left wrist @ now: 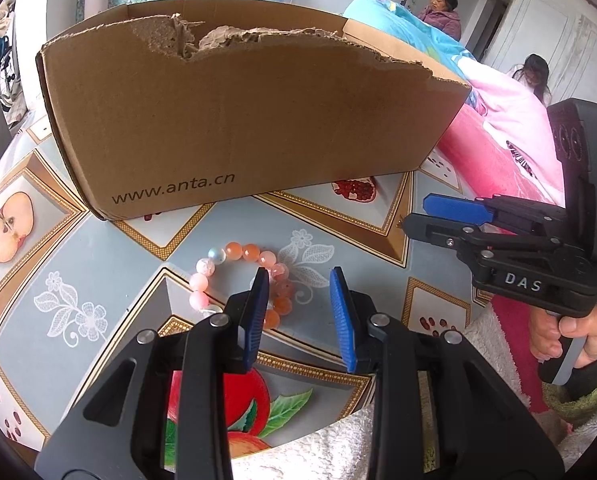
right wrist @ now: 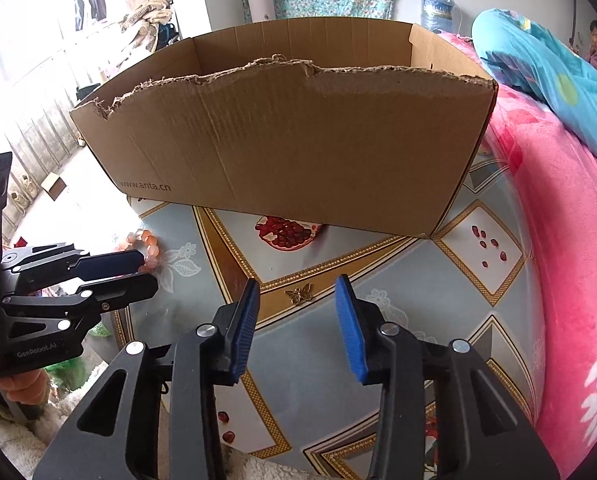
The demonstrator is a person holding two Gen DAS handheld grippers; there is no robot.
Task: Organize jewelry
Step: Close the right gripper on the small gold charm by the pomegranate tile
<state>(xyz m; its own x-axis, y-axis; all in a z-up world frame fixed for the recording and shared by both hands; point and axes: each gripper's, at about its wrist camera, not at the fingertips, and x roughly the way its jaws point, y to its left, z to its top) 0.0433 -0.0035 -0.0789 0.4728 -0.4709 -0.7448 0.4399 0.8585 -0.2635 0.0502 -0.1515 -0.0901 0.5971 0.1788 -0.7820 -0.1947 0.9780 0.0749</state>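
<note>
Blue pads of the left gripper stand apart with nothing clamped between them, hanging over a bead bracelet that lies flat on the table. One pad covers the bracelet's right side in the left wrist view; whether it touches the beads I cannot tell. The bracelet is a ring of pink, orange and pale beads, just in front of the box.

Off to the right, the right gripper is also parted and holds nothing. A small brass butterfly charm lies on the tablecloth right between its fingertips as that camera sees it, but the pads do not press on it. A hand grips this tool's handle.

Behind both stands the cardboard box, open at the top, its near wall torn ragged along the edge, web address printed low on the front. It sits on the fruit-patterned cloth, well beyond the charm. A pink blanket runs along the table's right edge.
</note>
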